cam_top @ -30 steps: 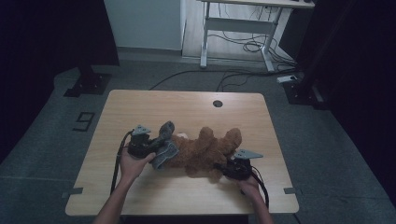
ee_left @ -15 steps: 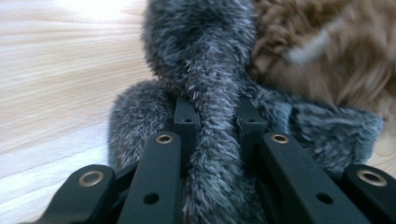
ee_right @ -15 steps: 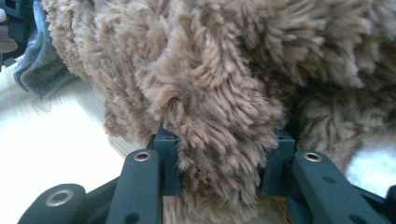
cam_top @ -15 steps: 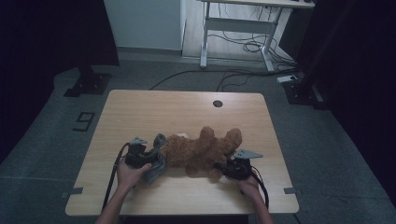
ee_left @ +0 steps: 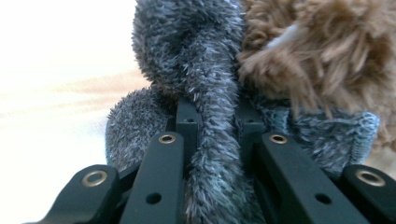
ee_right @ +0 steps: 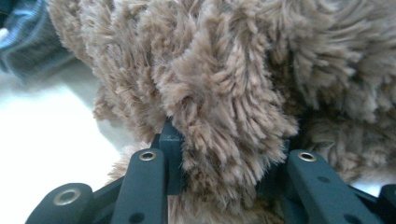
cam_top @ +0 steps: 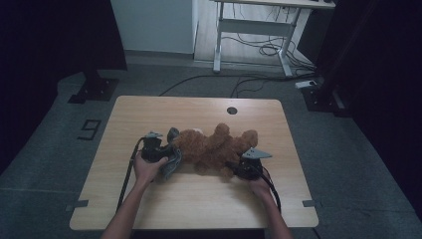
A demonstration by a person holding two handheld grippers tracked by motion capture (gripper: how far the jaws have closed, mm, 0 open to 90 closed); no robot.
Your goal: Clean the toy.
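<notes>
Brown shaggy plush toy; fuzzy grey-blue cloth; black tongs; pale wood table

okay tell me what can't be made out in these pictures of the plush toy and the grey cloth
- Left claw tips: in the left gripper view, the grey cloth folds over them.
- Right claw tips: in the right gripper view, buried in the brown plush toy.
- The toy's face: high view, too small and dim.
- Which limb the right claw pinches: fur hides it.
</notes>
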